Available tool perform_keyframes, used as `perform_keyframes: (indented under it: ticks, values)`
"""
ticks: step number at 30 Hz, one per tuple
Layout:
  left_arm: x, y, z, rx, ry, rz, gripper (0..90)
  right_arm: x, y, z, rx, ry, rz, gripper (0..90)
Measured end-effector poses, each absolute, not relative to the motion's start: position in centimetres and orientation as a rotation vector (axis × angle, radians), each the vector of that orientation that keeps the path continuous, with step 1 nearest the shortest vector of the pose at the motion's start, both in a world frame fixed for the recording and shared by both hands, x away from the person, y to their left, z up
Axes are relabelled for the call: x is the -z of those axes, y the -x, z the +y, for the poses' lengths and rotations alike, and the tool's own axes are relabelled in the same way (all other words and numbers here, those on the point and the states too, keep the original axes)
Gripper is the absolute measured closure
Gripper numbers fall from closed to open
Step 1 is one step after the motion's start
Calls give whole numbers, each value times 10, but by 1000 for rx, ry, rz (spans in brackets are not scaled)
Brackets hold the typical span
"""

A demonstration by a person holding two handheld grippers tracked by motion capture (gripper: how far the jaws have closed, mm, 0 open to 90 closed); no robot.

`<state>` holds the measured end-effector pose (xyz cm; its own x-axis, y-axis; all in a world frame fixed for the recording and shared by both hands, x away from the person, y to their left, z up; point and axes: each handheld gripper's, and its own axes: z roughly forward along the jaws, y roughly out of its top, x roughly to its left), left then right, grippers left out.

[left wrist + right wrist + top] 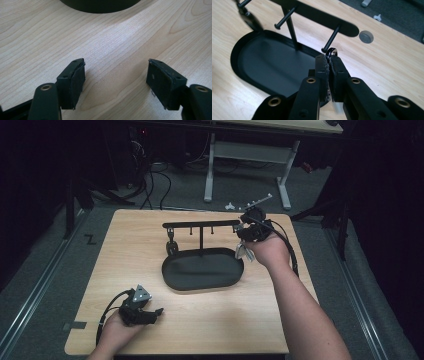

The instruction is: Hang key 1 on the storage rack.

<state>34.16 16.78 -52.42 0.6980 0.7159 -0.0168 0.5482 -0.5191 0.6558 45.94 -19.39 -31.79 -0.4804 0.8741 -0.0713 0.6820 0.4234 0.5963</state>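
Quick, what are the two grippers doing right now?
Left gripper: open, holding nothing, low over the table.
Right gripper: shut on a small metal ring by the stand's peg.

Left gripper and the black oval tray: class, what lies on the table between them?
Nothing: bare wood. In the left gripper view, plain table runs from the open left gripper to the black oval tray; the high view agrees.

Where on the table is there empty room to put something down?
Bare wood lies between the black tray and the left gripper, and along the table's left edge beside the tray. It is crowded at the back right, where the right gripper holds a small ring by the rack's peg.
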Motion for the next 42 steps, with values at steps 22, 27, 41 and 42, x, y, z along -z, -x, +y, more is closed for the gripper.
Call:
perform_keyframes:
  ticks: [22, 27, 41, 42]
  values:
    - [524, -341, 169, -332, -2262, 958, 315, 324, -468, -177, -628, -1302, 2305, 841]
    - [524, -341, 169, -332, -2262, 957, 315, 321, -467, -175, -643, -1292, 2302, 845]
    - [524, -341, 169, -332, -2263, 958, 315, 321, -465, -177, -642, -1291, 2306, 838]
    - [524, -340, 169, -334, -2264, 956, 315, 321, -464, -177, -642, -1295, 2305, 838]
